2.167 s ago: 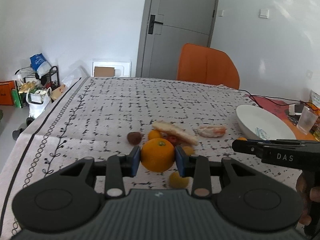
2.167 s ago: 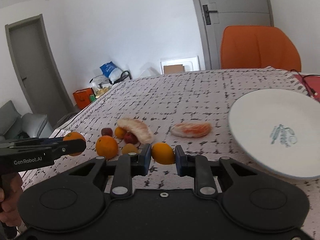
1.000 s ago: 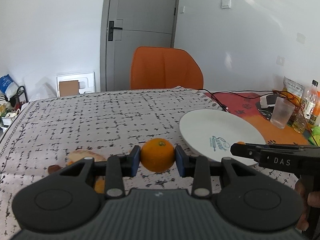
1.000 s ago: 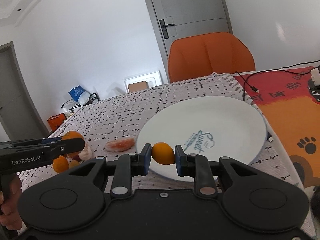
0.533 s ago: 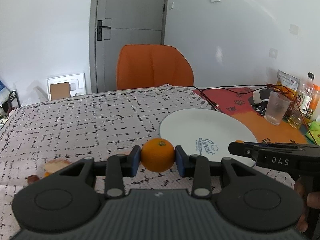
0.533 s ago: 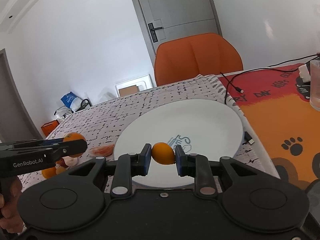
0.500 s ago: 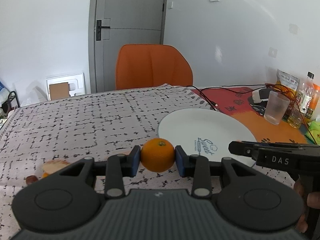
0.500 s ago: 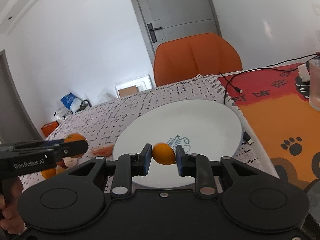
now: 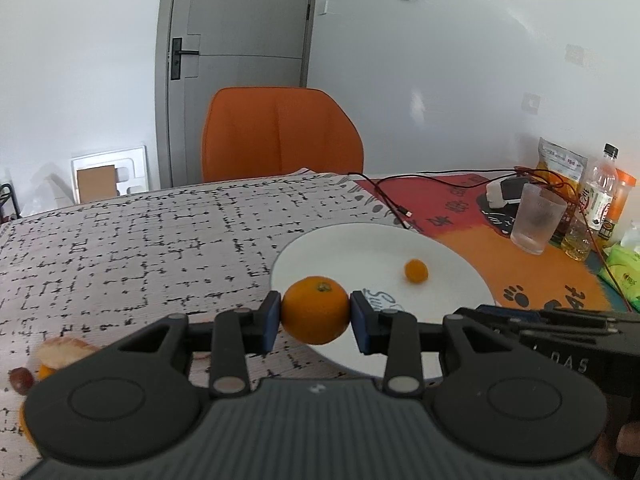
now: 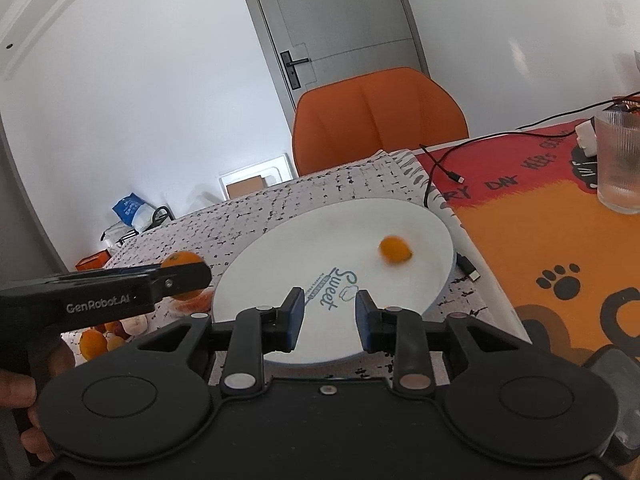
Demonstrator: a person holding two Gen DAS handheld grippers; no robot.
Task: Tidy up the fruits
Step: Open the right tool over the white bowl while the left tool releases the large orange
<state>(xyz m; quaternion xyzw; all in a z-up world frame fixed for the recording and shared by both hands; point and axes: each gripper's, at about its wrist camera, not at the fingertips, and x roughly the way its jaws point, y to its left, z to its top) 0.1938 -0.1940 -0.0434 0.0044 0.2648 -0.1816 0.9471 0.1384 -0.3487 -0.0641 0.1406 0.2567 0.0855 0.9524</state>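
Orange pinched in left gripper above plate rim. Right gripper spread, empty (kumquat blurred, likely rolling). We lower inward, then release gently.

Bright daylight (fisheye-bent edges), slight blur

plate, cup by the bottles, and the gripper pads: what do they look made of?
Plate: looks like glazed ceramic, glossy white with a printed blue "Sweet" logo; melamine is possible.
Cup: clear ribbed glass or hard plastic; you can see through it, the view can't separate the two.
Pads on the right gripper: matte blue facing on black plastic fingers, probably rubber or foam.
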